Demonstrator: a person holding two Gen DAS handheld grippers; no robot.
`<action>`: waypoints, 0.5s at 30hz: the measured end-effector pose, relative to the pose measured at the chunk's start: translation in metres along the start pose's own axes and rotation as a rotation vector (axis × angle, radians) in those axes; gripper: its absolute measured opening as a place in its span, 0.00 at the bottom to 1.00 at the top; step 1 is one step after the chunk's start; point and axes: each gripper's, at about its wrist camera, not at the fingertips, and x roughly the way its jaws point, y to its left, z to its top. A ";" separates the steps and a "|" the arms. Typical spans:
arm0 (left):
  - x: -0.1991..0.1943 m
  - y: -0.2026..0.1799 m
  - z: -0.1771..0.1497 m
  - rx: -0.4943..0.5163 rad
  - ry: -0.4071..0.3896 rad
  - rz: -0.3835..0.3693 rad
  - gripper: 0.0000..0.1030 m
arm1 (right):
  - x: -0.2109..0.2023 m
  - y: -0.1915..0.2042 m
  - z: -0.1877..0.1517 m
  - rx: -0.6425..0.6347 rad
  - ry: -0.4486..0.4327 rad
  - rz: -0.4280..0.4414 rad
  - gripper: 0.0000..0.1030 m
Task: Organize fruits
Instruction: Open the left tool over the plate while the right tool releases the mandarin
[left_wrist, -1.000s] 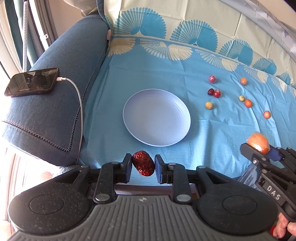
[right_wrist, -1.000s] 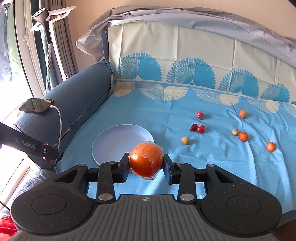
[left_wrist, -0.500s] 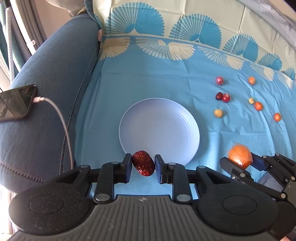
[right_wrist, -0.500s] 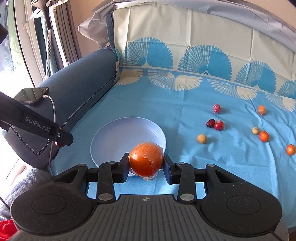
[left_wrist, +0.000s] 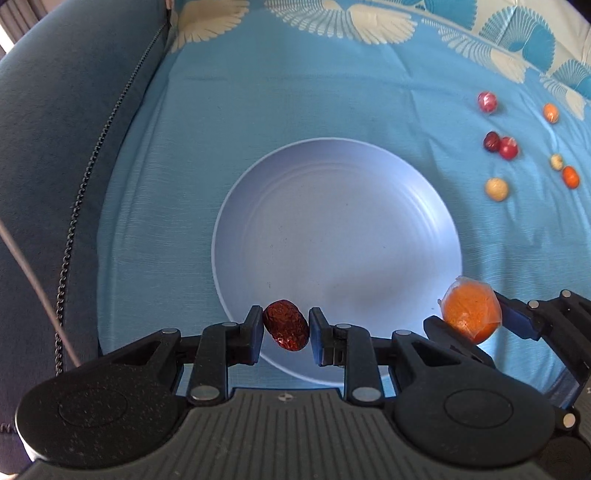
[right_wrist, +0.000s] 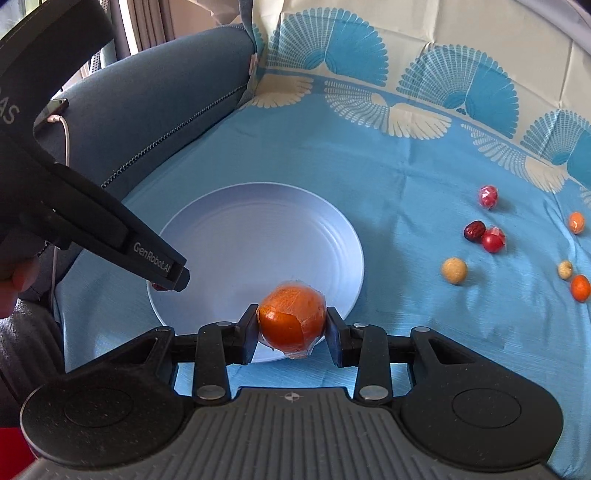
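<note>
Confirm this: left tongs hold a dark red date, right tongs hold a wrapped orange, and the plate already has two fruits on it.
Wrong about the plate: the left wrist view shows it bare. The rest stands: left tongs hold the date, right tongs the wrapped orange.

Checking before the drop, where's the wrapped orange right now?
The wrapped orange is clamped in the right tool, over the near rim of the plate.

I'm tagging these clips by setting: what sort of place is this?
Probably a home living room: a blue fabric sofa with a patterned blue cloth spread over its seat, a phone charging on the armrest, and curtains behind.
</note>
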 end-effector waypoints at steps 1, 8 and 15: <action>0.004 0.000 0.002 0.001 0.008 0.005 0.28 | 0.004 0.000 0.001 -0.003 0.004 -0.003 0.38; -0.004 -0.006 0.017 0.022 -0.015 0.074 0.99 | 0.006 -0.012 0.014 0.033 0.015 -0.047 0.76; -0.066 0.002 0.009 -0.022 0.083 0.042 1.00 | -0.069 -0.038 0.003 0.156 -0.003 -0.085 0.86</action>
